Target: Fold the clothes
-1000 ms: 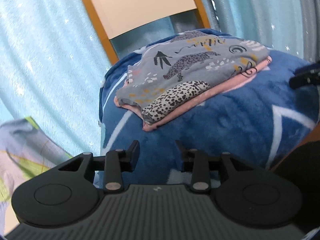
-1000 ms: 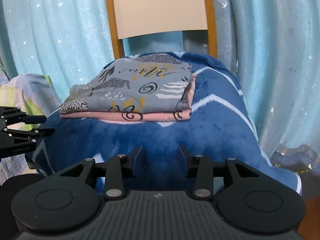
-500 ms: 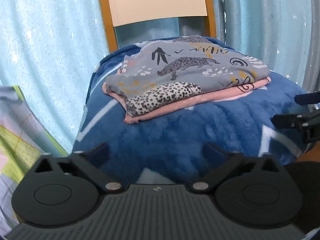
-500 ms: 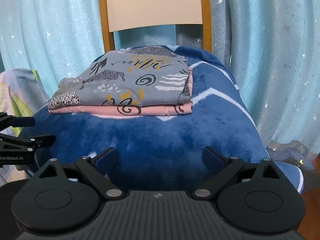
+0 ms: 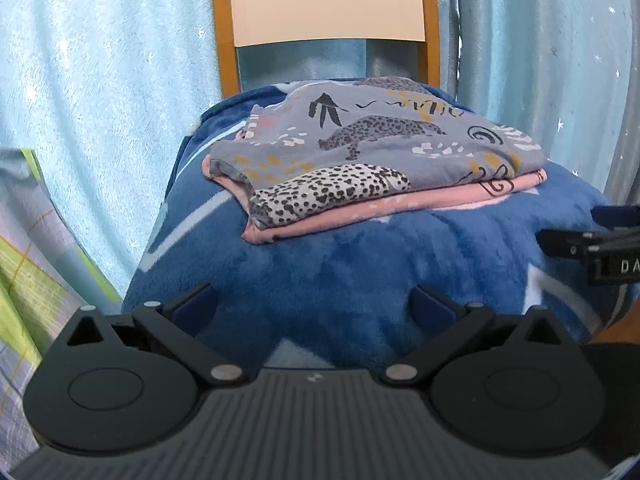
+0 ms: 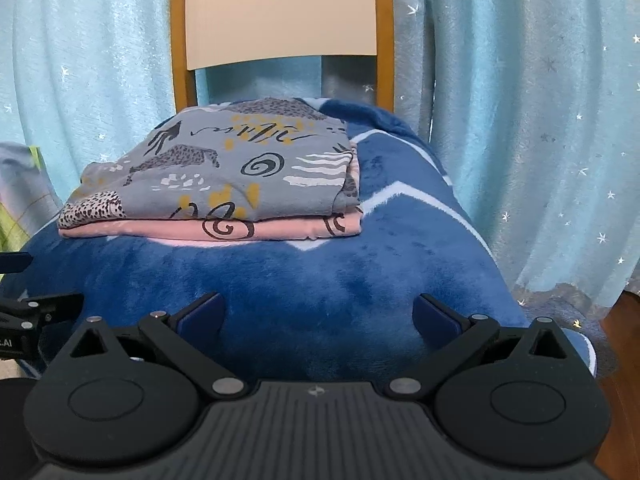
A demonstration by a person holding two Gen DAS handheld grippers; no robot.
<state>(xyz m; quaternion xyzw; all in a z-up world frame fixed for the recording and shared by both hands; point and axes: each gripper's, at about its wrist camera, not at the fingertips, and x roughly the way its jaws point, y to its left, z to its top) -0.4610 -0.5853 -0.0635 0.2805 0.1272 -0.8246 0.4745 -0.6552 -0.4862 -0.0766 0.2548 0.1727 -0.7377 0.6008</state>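
Observation:
A folded grey garment with leopard prints [image 5: 372,156] [image 6: 224,172] lies on top of a folded pink garment [image 5: 400,208] [image 6: 280,230], both on a blue blanket [image 5: 360,272] [image 6: 360,264] over a chair seat. My left gripper [image 5: 314,306] is open and empty, in front of the stack and apart from it. My right gripper [image 6: 318,314] is open and empty, also in front of the stack. The right gripper shows at the right edge of the left wrist view [image 5: 596,240]; the left gripper shows at the left edge of the right wrist view [image 6: 28,296].
The chair's back [image 5: 328,0] [image 6: 280,12], cream with an orange frame, stands behind the stack. Light blue starred curtains [image 5: 100,80] [image 6: 520,120] hang all around. A checked green and grey cloth [image 5: 28,272] lies at the left. Wooden floor [image 6: 624,360] shows at the right.
Both grippers have opened from nearly shut to wide apart. Both have drawn back a little and the left wrist view has swung to face the chair squarely. The stack has not moved.

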